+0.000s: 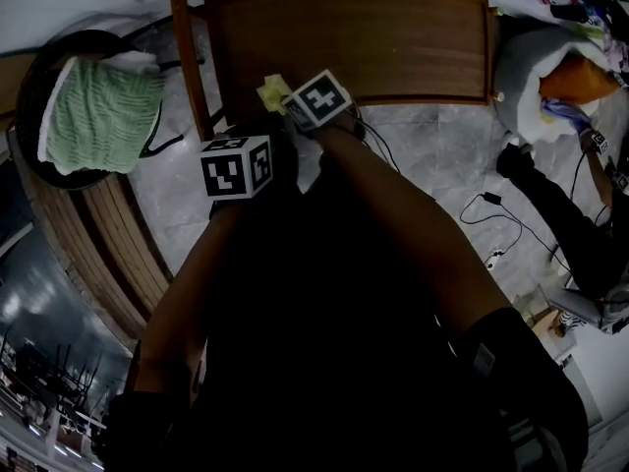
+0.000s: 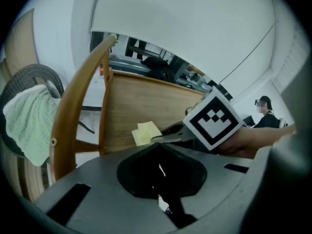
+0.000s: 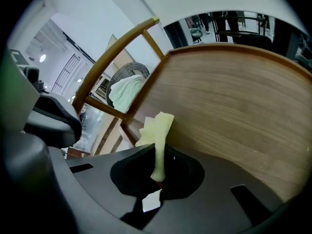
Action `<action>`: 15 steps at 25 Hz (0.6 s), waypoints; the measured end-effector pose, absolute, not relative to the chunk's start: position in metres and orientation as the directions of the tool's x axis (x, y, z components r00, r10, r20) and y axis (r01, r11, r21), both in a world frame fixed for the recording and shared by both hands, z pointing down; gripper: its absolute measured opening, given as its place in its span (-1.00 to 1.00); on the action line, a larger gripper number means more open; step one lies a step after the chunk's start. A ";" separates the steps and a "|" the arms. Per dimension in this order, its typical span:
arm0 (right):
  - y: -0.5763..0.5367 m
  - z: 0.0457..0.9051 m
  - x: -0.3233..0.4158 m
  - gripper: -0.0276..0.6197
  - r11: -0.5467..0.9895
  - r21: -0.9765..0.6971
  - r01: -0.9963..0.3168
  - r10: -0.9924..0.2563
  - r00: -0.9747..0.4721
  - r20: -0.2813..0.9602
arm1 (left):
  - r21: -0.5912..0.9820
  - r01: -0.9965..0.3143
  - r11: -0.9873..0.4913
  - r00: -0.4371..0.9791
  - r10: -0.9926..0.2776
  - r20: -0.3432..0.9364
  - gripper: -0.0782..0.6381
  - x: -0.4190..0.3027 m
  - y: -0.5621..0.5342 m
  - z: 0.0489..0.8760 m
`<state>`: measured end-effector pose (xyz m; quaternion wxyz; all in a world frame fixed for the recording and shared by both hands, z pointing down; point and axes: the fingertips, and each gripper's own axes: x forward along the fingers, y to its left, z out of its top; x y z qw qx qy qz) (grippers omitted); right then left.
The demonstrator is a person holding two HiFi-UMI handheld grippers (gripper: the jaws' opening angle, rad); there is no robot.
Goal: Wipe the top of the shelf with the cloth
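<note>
The brown wooden shelf top point(image 1: 393, 47) lies ahead of me, and the right gripper view shows it close up point(image 3: 234, 101). My right gripper point(image 1: 285, 104) is at its near left corner, shut on a small pale yellow cloth point(image 1: 272, 91). In that gripper's own view the cloth point(image 3: 159, 130) stands up out of the closed jaws point(image 3: 158, 155). The left gripper view shows the same cloth point(image 2: 146, 132) over the shelf's corner. My left gripper point(image 2: 158, 147) hangs just behind and left of the right one, jaws together with nothing in them. Its marker cube point(image 1: 236, 165) hides the jaws in the head view.
A dark round basket point(image 1: 29, 77) holding a green towel point(image 1: 98, 111) stands left of the shelf. A curved wooden rail point(image 1: 187, 57) runs between them. A person point(image 1: 570, 214) sits at the right on the marble floor, where cables point(image 1: 491, 214) lie.
</note>
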<state>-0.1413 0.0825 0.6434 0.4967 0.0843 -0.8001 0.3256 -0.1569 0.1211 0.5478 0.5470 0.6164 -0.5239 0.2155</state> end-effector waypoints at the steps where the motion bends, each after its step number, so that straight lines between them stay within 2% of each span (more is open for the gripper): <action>1: 0.077 0.643 -0.132 -0.79 0.775 -0.430 -0.464 0.176 -0.494 0.851 | 0.442 -0.885 0.148 0.355 -0.401 0.845 -0.76 -0.151 0.118 0.552; 15: 0.018 0.636 0.019 -0.79 0.705 -0.389 -0.593 0.079 -0.479 0.874 | 0.480 -0.876 0.040 0.438 -0.350 0.828 -0.76 -0.013 0.066 0.566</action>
